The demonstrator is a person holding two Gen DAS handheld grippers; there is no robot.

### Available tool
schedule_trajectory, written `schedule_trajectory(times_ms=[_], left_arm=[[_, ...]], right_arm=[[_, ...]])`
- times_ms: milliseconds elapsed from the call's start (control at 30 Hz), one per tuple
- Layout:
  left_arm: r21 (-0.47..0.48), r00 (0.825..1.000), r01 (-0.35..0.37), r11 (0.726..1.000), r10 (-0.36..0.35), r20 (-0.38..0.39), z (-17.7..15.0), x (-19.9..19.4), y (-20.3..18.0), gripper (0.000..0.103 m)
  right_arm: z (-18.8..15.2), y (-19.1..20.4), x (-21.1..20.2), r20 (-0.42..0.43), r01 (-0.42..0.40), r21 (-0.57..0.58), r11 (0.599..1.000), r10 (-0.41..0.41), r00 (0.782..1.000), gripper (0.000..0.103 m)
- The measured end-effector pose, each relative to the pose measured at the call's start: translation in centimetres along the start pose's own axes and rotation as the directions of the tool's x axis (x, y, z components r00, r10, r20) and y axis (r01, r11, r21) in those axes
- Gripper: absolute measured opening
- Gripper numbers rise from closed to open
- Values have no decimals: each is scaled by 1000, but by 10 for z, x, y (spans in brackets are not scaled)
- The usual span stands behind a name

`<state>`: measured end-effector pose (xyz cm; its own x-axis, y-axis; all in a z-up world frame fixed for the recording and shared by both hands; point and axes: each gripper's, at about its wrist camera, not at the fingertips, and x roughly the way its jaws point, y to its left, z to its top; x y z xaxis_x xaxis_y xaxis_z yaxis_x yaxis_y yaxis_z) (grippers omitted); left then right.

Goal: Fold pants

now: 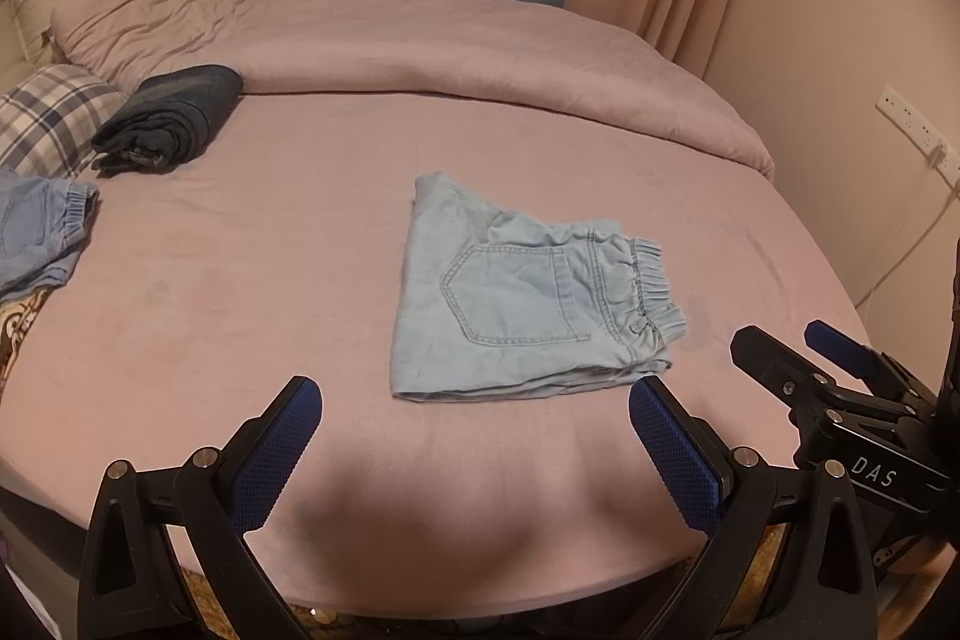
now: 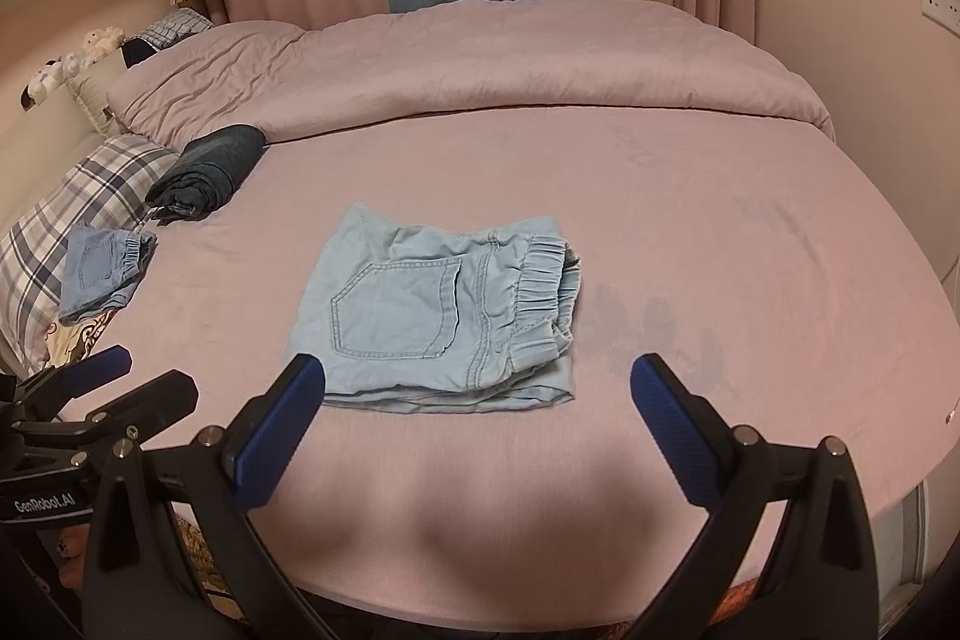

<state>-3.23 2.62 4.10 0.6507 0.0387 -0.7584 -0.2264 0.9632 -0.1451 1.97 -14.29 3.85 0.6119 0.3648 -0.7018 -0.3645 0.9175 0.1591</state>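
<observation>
Light blue denim pants lie folded into a compact rectangle on the pink bed sheet, back pocket up, elastic waistband to the right. They also show in the right wrist view. My left gripper is open and empty, just in front of the pants' near edge. My right gripper is open and empty, also at the near edge. The right gripper shows at the right of the left wrist view; the left gripper shows at the left of the right wrist view.
A folded dark garment and a second folded light blue garment lie at the left, next to a plaid pillow. A pink duvet is bunched along the back. Wall and sockets stand to the right.
</observation>
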Motion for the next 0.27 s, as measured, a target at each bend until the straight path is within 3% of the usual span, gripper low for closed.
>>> schedule_trajectory(times_ms=[267], left_arm=[[0,1000,2,1000,-2,8,1,-2,-1,102]], right_arm=[[-1,0,2,-2,3,-6,1000,-3,1000,103]])
